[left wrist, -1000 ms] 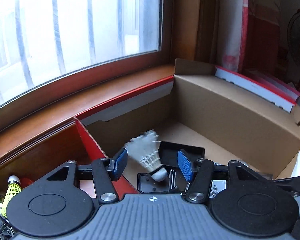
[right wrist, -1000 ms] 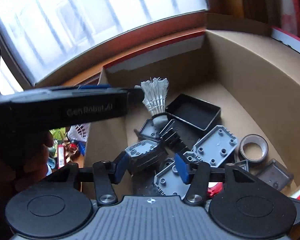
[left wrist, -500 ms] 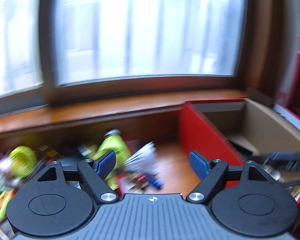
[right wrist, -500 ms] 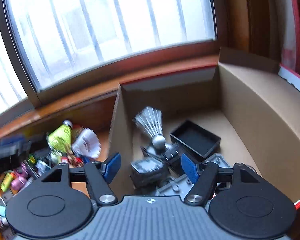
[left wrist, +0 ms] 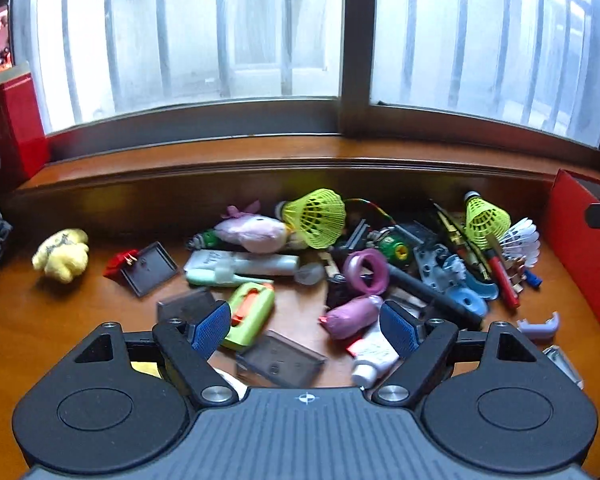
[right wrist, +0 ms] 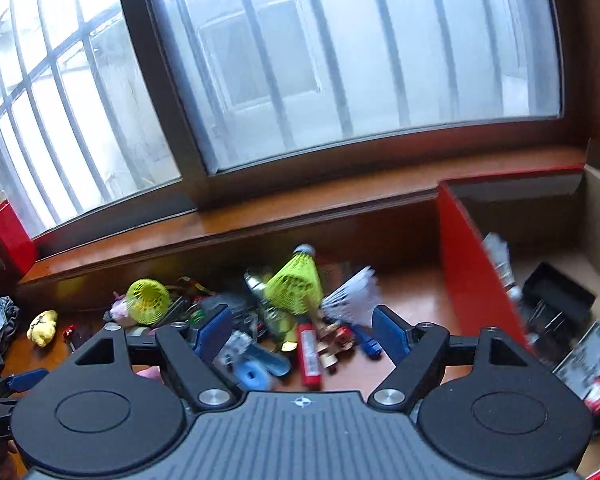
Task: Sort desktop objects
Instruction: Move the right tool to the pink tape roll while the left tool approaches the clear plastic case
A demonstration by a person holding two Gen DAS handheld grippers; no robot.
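Several loose objects crowd the wooden desk (left wrist: pixel 40 344): far left, a yellow plush toy (left wrist: pixel 62 254), soft and light. Left gripper (left wrist: pixel 305 330) hangs released and empty above a purple pouch (left wrist: pixel 354 316). Right gripper (right wrist: pixel 302 334), equally unclenched, faces a white feather shuttlecock (right wrist: pixel 350 294), probably fragile; pinch its cork base. Cardboard box (right wrist: pixel 466 280) sits right.

Home: wooden windowsill (left wrist: pixel 260 156) (toy clutter)

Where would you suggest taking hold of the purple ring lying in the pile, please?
Grip the purple ring across its band, on the near arc that faces the open left gripper. It stands tilted with its hole showing, so one finger could pass through the hole and the other close outside. Come from the front and above; clutter crowds its far side and right.
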